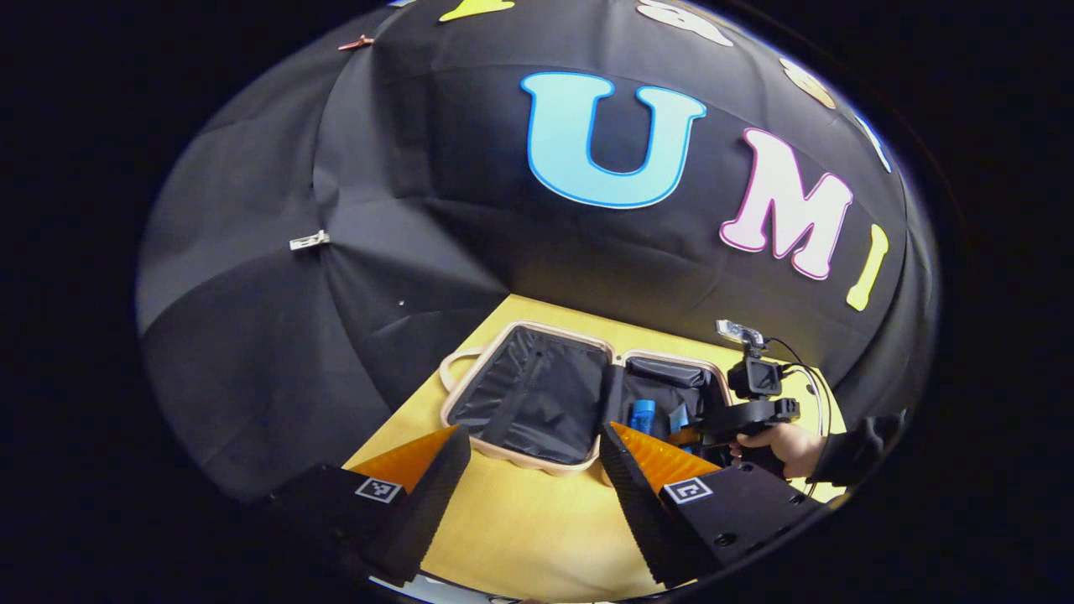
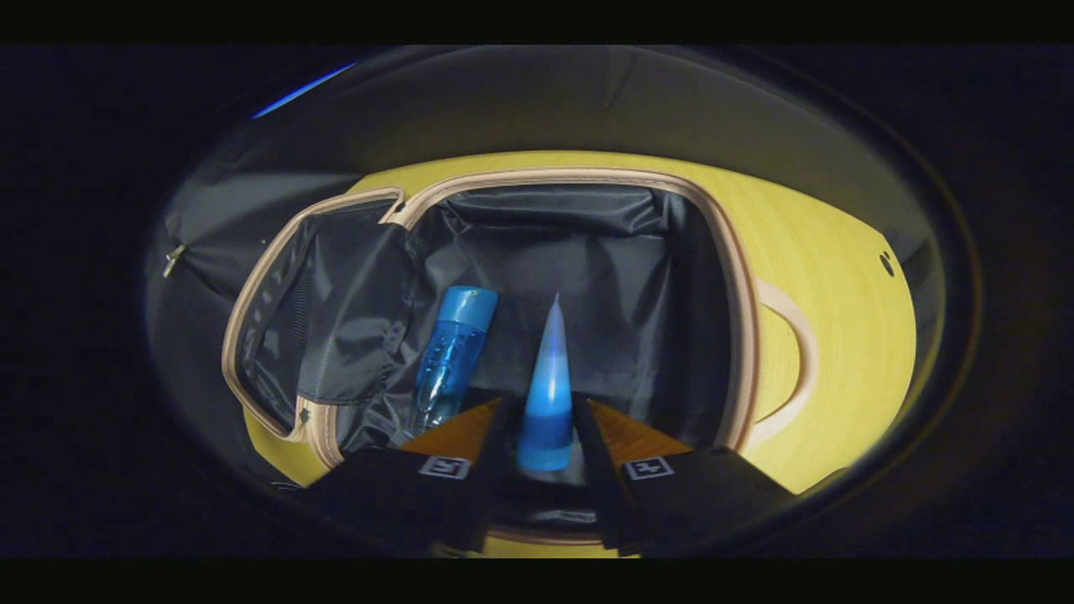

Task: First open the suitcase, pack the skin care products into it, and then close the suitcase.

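Two skin care products are in play over the open suitcase [image 2: 738,335] on the yellow desk [image 2: 839,277]: a blue bottle [image 2: 449,356] lies in the lined compartment, while the right gripper [image 2: 545,436] is clamped on the capped end of a blue tube [image 2: 547,394] above it. The tube looks light, soft and squeezable, so the stiffer cap end seems the safest hold. The left gripper [image 1: 533,470] hangs with fingers apart over the desk.

Yellow wooden table [image 1: 520,528] before black cloth wall [image 1: 277,352].
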